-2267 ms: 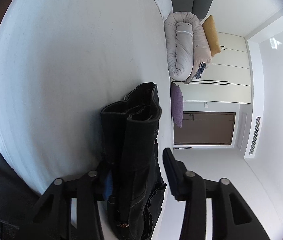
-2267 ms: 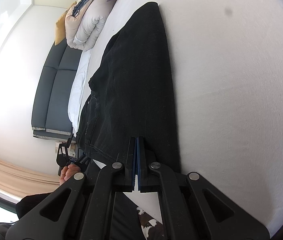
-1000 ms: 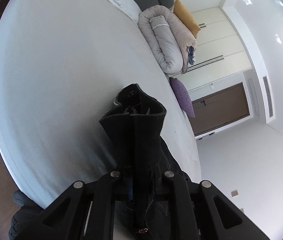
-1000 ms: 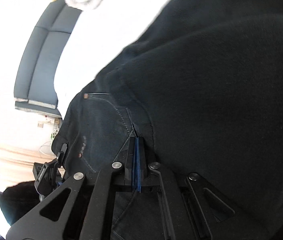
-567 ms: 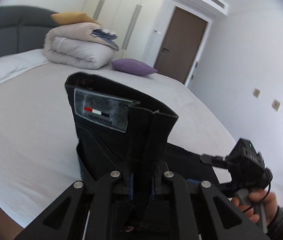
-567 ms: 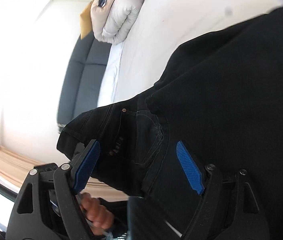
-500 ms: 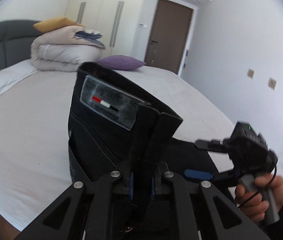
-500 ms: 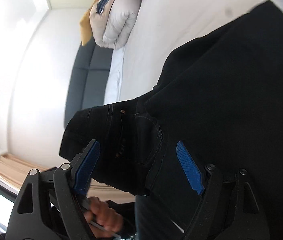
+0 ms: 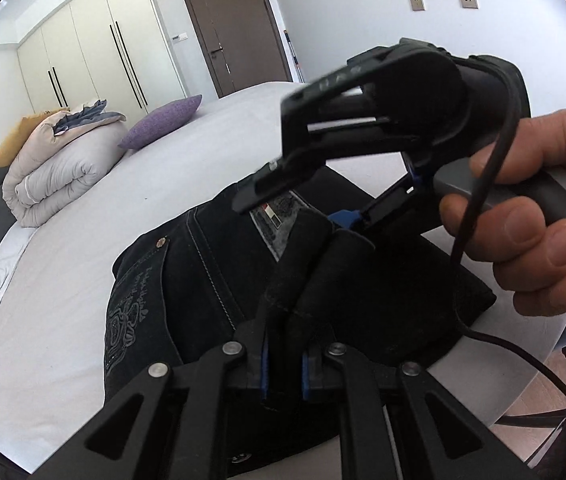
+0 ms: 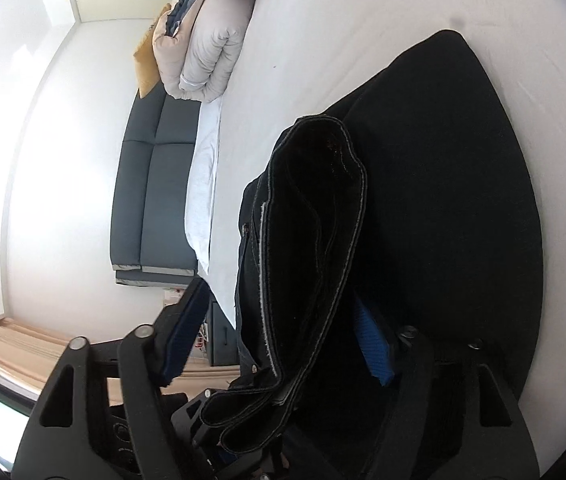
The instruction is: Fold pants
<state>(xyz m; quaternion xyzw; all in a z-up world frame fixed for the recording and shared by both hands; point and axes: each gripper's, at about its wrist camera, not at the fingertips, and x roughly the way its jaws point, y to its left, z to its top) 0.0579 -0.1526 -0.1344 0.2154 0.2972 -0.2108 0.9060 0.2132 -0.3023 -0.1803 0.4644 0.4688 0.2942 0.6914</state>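
Note:
Black denim pants (image 9: 211, 280) lie partly folded on a white bed (image 9: 63, 272). My left gripper (image 9: 283, 364) is shut on the bunched waistband of the pants. In the left wrist view, my right gripper (image 9: 303, 204) reaches in from the right, open, its fingers on either side of the waistband near the label. In the right wrist view, my right gripper (image 10: 279, 340) is open with the waistband fold (image 10: 315, 220) standing between its blue pads; the rest of the pants (image 10: 455, 184) spreads on the bed (image 10: 343, 12) to the right.
A rolled beige duvet (image 9: 55, 168) with a yellow cushion and a purple pillow (image 9: 163, 120) lie at the bed's far side. A grey headboard (image 10: 151, 200), wardrobes (image 9: 91, 60) and a brown door (image 9: 231, 24) stand beyond. The bed's edge is near the pants at right.
My left gripper closed on the waistband and lifted it, swinging round. My right gripper let go of the pants, opened and moved up around the waistband.

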